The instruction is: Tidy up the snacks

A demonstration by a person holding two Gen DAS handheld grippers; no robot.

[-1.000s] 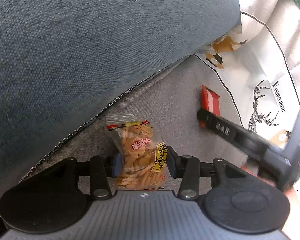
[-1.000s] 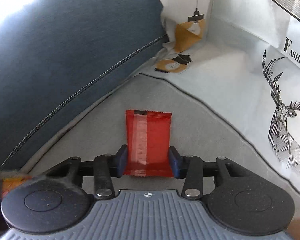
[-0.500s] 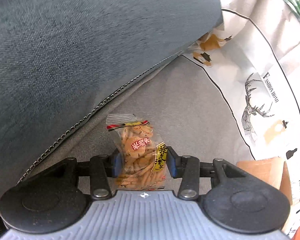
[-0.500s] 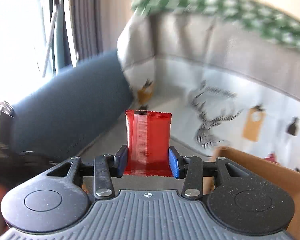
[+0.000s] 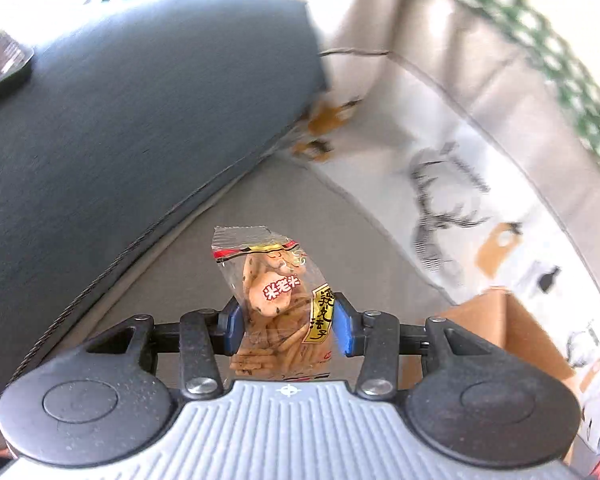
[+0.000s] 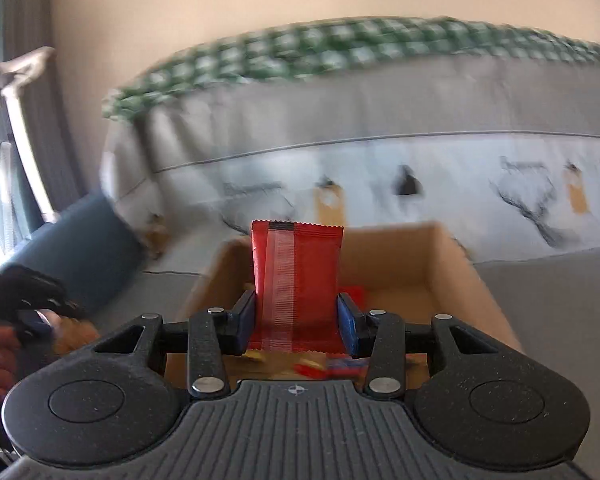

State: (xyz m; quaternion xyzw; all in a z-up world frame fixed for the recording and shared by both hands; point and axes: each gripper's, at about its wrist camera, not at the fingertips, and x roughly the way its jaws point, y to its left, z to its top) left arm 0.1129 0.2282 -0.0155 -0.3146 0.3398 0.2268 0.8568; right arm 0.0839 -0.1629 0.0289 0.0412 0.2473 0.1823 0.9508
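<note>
My left gripper (image 5: 286,326) is shut on a clear bag of cracker sticks (image 5: 278,304) and holds it above the grey sofa seat (image 5: 260,208). My right gripper (image 6: 297,328) is shut on a red snack packet (image 6: 296,284), held upright over the open cardboard box (image 6: 460,268). Several snack packets (image 6: 320,364) lie inside the box. The box's corner also shows in the left wrist view (image 5: 496,320) at lower right. The left gripper and the hand on it appear at the left edge of the right wrist view (image 6: 32,312).
A dark blue cushion (image 5: 120,128) fills the left side. A white printed cover with deer drawings (image 5: 452,200) lines the sofa back. A green checked cloth (image 6: 320,52) lies along the top of the backrest.
Both grippers lifted their snacks off the seat. The right one swung right until the red packet is over the cardboard box. The left one rose and tilted up, bringing the box into view.
</note>
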